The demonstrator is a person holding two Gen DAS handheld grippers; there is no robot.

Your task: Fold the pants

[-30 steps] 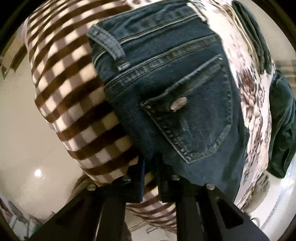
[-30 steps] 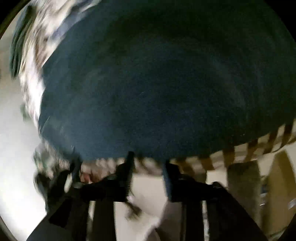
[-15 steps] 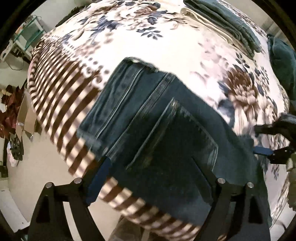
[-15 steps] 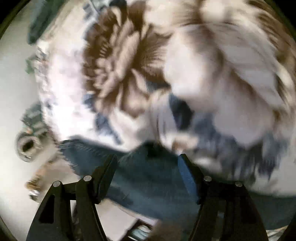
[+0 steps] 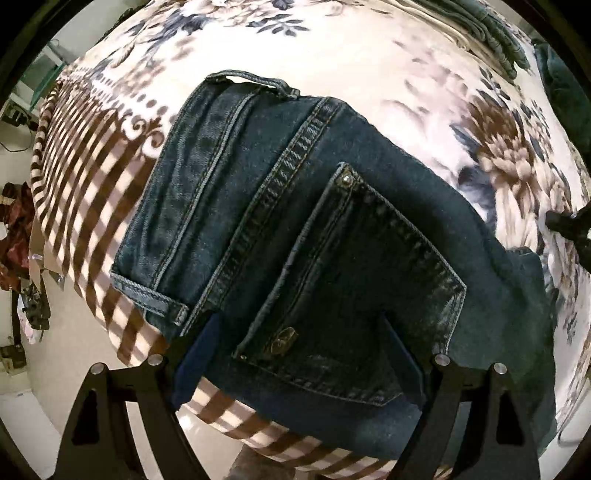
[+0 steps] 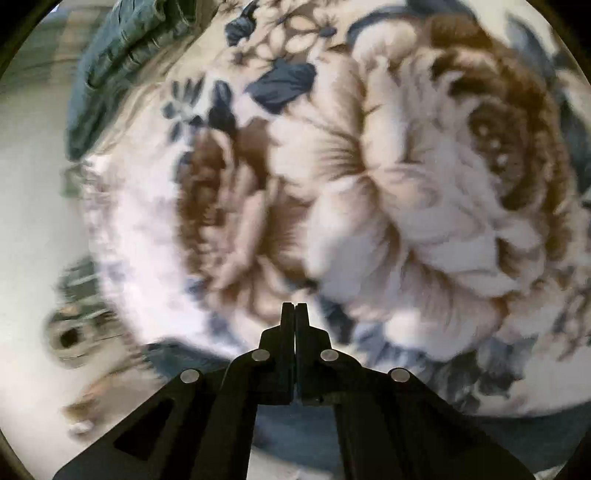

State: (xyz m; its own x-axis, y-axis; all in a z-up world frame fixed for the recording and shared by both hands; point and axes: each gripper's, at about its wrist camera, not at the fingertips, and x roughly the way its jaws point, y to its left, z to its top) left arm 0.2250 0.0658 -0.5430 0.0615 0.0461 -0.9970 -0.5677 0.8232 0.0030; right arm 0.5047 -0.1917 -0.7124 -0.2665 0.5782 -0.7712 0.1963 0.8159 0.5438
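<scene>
Dark blue jeans point(image 5: 295, 221) lie folded on a floral and striped blanket point(image 5: 369, 62), back pocket up, waistband toward the upper left. My left gripper point(image 5: 299, 332) is open, its fingers spread over the near edge of the jeans and holding nothing. My right gripper point(image 6: 294, 310) is shut with nothing between its fingers, over the blanket's big brown flower point(image 6: 369, 184). A strip of the jeans point(image 6: 177, 354) shows just below it. The right gripper's tip point(image 5: 565, 225) shows at the right edge of the left wrist view.
Folded garments point(image 5: 495, 26) are stacked at the blanket's far right. A dark green garment point(image 6: 110, 66) lies at the blanket's edge. Pale floor point(image 5: 22, 387) lies beyond the striped border, with clutter at the left point(image 5: 14, 236).
My left gripper opened, let go of the jeans and drew back above them. My right gripper opened, then shut empty, and moved off the jeans over the blanket.
</scene>
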